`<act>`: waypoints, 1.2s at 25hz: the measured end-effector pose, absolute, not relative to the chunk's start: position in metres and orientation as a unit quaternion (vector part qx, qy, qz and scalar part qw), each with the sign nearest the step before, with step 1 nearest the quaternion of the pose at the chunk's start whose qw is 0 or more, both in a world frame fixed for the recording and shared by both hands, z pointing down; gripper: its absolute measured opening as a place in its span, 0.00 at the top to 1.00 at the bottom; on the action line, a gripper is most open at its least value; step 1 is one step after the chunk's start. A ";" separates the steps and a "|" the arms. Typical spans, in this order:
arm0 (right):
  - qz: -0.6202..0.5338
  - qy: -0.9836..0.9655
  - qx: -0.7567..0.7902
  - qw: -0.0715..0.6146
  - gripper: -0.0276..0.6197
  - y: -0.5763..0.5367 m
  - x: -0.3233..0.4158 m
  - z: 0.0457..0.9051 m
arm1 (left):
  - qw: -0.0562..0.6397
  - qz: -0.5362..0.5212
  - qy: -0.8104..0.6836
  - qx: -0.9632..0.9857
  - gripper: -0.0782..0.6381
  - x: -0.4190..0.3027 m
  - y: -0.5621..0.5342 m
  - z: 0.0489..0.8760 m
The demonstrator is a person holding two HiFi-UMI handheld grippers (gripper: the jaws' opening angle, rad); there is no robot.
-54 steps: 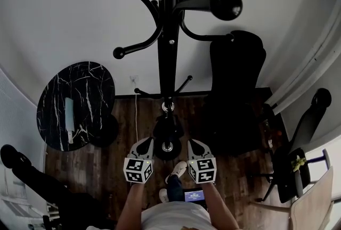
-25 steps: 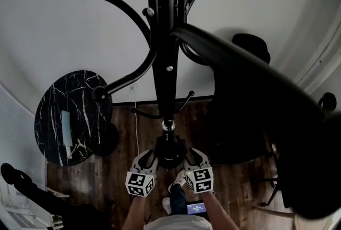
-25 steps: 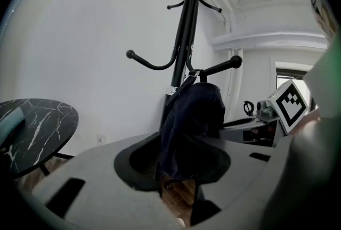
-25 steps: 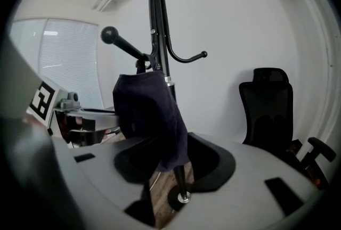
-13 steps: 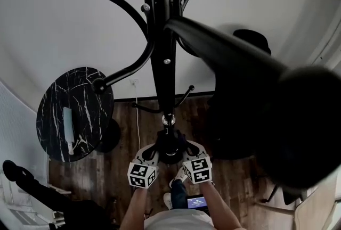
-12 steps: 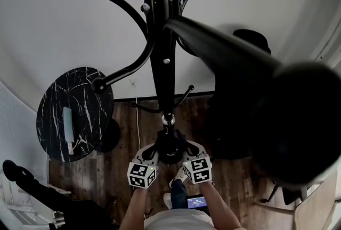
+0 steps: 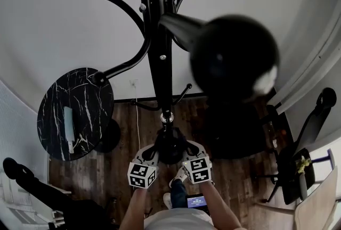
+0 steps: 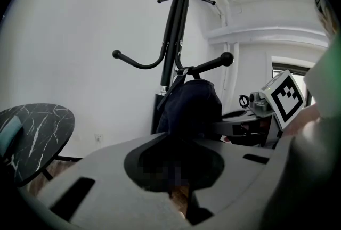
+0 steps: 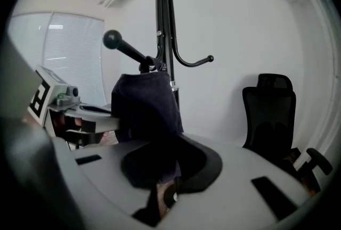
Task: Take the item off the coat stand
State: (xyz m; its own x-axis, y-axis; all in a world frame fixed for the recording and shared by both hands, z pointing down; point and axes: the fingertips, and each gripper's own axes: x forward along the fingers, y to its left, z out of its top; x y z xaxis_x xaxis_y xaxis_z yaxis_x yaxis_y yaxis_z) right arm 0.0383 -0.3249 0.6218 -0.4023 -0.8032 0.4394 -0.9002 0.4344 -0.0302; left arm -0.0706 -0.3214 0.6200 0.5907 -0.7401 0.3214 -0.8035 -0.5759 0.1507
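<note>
Dark wood plank floor (image 7: 234, 181) runs up to a plain white wall (image 7: 80, 26). Round black marble-patterned table (image 7: 90, 90) stands at the left; a pale strip (image 7: 68, 120) lies near its left edge. Black coat stand (image 7: 160, 37) rises just off the table's right edge, and one ball-ended hook (image 7: 234, 58) looms blurred close to the head camera. Black office chair (image 9: 269, 112) stands against the wall on the far side of the stand from the table. Slatted blinds (image 9: 69, 48) cover a window.

The item (image 7: 169, 144), a dark blue fabric piece, hangs on a low hook of the stand, well clear of the table's edge. Left gripper (image 7: 145, 155) and right gripper (image 7: 193, 152) flank it closely. Left gripper view: jaws apart, item (image 8: 192, 106) just ahead of the opening. Right gripper view: jaws apart, with the item's (image 9: 146, 106) lower fabric reaching down into the gap. Firm contact cannot be confirmed on either side.
</note>
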 end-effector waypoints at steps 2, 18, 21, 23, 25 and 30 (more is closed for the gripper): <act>0.134 -0.826 0.518 0.179 0.91 -0.323 0.040 0.619 | 0.140 0.113 -0.438 0.881 0.85 -0.070 -0.318 0.617; 0.135 -0.827 0.518 0.171 0.91 -0.298 0.040 0.604 | 0.147 0.089 -0.439 0.882 0.85 -0.070 -0.288 0.600; 0.129 -0.828 0.518 0.171 0.91 -0.293 0.038 0.599 | 0.150 0.077 -0.441 0.882 0.85 -0.070 -0.283 0.595; 0.125 -0.829 0.517 0.172 0.91 -0.289 0.038 0.596 | 0.149 0.074 -0.441 0.882 0.85 -0.071 -0.279 0.593; 0.122 -0.829 0.518 0.172 0.91 -0.285 0.037 0.594 | 0.148 0.072 -0.441 0.882 0.85 -0.071 -0.274 0.591; 0.122 -0.829 0.519 0.171 0.91 -0.276 0.038 0.592 | 0.148 0.071 -0.439 0.883 0.85 -0.070 -0.266 0.588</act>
